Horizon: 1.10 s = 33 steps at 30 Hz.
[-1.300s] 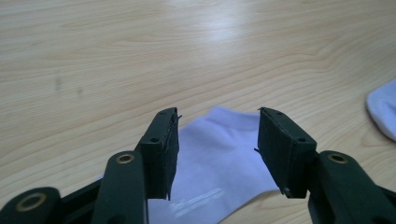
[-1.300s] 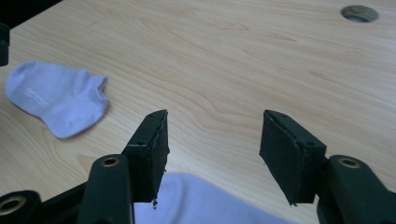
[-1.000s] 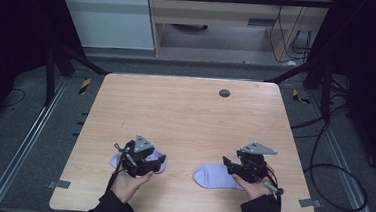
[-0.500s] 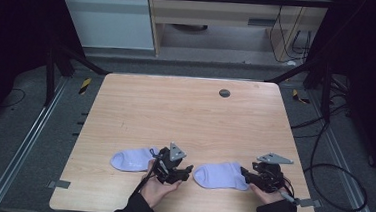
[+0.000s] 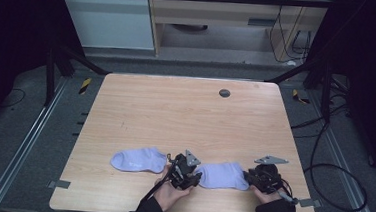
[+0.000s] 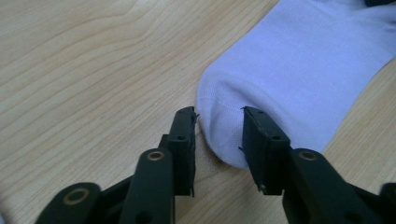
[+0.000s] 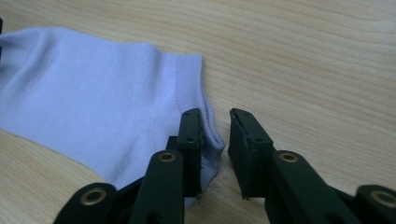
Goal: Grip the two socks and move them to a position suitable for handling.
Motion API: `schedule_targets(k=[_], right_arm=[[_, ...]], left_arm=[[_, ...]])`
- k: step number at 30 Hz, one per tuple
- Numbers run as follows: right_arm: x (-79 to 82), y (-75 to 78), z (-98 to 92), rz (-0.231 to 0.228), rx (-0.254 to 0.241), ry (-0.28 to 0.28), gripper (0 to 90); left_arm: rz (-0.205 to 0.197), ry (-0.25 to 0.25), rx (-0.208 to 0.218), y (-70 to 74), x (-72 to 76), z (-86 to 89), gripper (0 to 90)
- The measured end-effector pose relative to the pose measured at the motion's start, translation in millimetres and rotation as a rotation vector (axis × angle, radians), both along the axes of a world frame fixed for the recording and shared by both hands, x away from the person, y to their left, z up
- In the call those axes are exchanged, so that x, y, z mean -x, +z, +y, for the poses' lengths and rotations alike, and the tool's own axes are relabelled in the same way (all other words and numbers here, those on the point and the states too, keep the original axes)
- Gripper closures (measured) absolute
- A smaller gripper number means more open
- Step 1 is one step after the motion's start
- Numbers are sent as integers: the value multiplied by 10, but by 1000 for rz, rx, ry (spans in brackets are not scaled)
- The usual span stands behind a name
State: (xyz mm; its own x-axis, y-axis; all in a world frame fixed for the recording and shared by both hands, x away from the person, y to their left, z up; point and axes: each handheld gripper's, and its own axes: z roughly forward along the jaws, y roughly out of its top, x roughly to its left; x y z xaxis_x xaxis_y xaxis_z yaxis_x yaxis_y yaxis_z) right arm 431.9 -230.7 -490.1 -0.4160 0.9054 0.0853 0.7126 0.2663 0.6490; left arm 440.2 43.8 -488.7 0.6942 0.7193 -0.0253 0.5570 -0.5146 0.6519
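Near the table's (image 5: 126,106) front edge, right of its middle, we see a pale lilac sock (image 5: 221,175) lying flat, with a second sock (image 5: 138,160) (same colour) well apart toward the front-left corner. Our left gripper (image 6: 218,135) has just been closing, its jaws narrowed around the sock's toe. The right gripper (image 7: 215,140) has likewise been closing; the cuff edge lies between its nearly closed jaws, pads not yet pressing.

Left claw (image 5: 191,174) and right claw (image 5: 251,176) low, jaws closing, part-open
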Motion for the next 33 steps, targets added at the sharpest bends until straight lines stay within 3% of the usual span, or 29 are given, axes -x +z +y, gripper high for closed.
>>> schedule_targets(k=[5,9,16,21,26,33], right_arm=[[-4,-2,13,15,8,9,850],[15,37,39,10,10,9,865],[109,218,126,-47,-32,42,866],[168,332,299,-79,-56,94,866],[192,368,496,-76,-75,138,866],[159,316,732,-55,-79,183,865]], left_arm=[[13,4,12,-13,-14,12,774],[16,3,30,-3,-23,42,874],[7,10,61,108,-15,234,886],[4,17,56,205,8,416,886],[0,30,37,259,49,635,886],[29,40,12,209,91,889,885]])
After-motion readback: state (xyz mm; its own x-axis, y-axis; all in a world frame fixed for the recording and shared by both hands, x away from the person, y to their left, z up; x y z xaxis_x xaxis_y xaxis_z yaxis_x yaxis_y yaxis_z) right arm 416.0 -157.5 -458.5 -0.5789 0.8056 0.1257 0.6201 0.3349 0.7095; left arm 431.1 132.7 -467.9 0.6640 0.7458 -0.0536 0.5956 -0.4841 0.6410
